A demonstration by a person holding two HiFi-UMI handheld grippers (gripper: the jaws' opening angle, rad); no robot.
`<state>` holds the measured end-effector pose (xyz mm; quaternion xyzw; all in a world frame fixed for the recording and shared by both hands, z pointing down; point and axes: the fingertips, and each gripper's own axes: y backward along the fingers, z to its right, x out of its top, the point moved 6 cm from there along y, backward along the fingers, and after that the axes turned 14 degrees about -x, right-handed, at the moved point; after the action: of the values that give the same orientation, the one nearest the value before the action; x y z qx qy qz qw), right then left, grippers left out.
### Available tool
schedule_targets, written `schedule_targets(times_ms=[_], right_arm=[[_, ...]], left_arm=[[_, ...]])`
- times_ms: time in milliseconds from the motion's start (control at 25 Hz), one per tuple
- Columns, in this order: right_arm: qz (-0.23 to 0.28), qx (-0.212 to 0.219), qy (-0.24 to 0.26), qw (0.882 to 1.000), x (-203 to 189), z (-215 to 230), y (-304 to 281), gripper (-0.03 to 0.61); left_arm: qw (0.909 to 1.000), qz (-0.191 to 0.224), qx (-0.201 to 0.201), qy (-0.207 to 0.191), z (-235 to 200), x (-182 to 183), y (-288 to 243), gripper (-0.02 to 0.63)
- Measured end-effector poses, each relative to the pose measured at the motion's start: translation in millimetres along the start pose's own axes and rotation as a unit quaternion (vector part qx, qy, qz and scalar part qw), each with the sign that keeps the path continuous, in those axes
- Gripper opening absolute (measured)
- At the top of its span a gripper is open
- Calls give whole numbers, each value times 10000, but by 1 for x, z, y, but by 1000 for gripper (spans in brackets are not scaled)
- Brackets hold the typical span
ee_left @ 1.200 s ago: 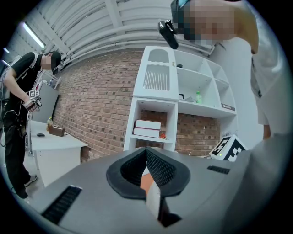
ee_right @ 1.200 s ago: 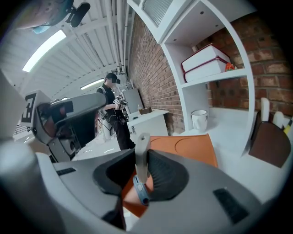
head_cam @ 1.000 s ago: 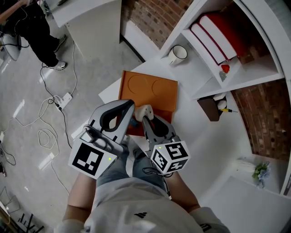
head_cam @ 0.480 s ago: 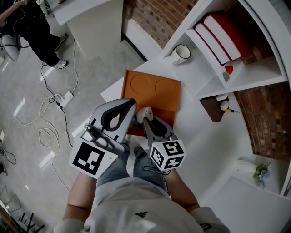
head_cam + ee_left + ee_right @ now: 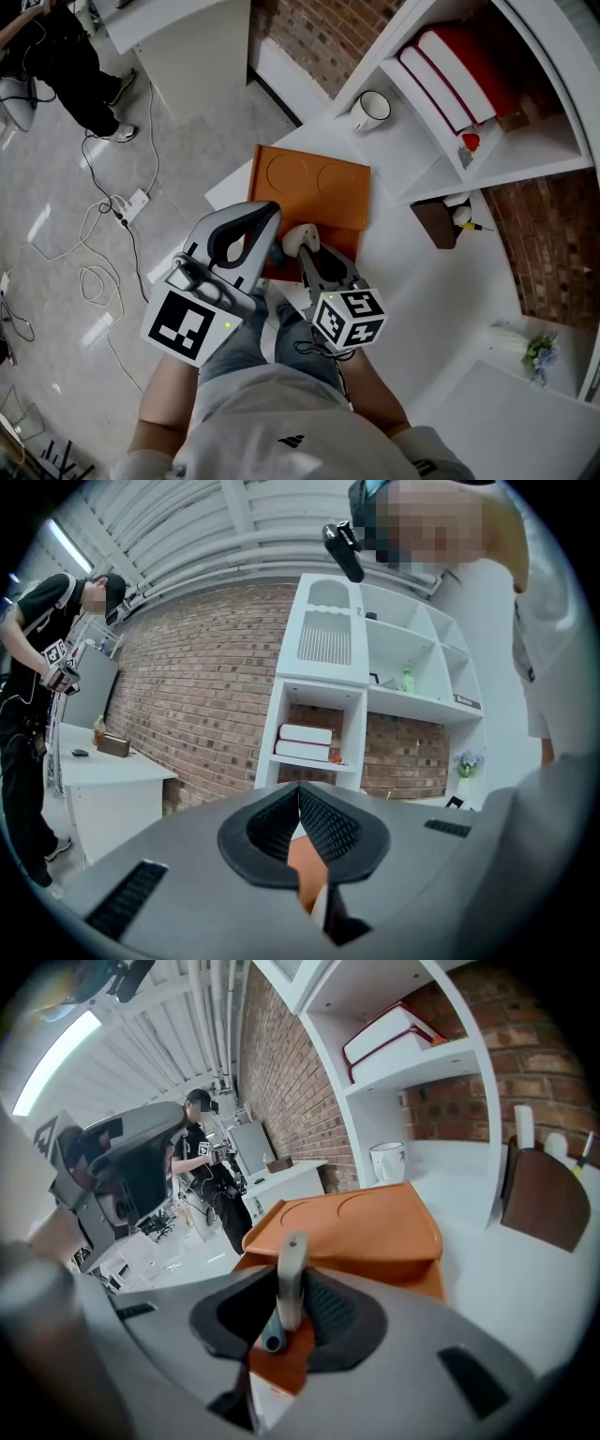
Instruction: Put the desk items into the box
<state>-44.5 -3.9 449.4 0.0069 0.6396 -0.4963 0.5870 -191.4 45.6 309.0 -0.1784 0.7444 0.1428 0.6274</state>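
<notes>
While the left gripper (image 5: 298, 797) hangs by the desk's (image 5: 427, 281) near left corner with its jaws pressed together on nothing, the right gripper (image 5: 286, 1305) pinches a beige-grey desk item (image 5: 291, 1269) upright between its pads. A blue-grey tube shows at the item's lower end. Item sits over the near edge of the open orange box (image 5: 323, 192); contact with it cannot be told. Lid lies flat toward the shelf. White mug (image 5: 368, 111) stands near the far edge.
</notes>
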Motion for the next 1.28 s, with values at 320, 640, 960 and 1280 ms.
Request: schedule_targets(times_ms=[320,640,960,1280], right_arm=[[-170,-221,-353,9990,-8,19,5,110],[-332,-518,-300,9977,-12,37,8,129],[-390,-742,-278,9961,-16,47,11,137],[-415,-948,-247,9943,-18,56,16,143]], left_arm=[[9999,-31,-151,9,1,0,-11,14],[9995,-78,-310,-13,4,-1,-22,14],[9992,-96,-387,-11,5,-2,-29,14],[9990,-92,-445,-11,6,-1,-32,14]])
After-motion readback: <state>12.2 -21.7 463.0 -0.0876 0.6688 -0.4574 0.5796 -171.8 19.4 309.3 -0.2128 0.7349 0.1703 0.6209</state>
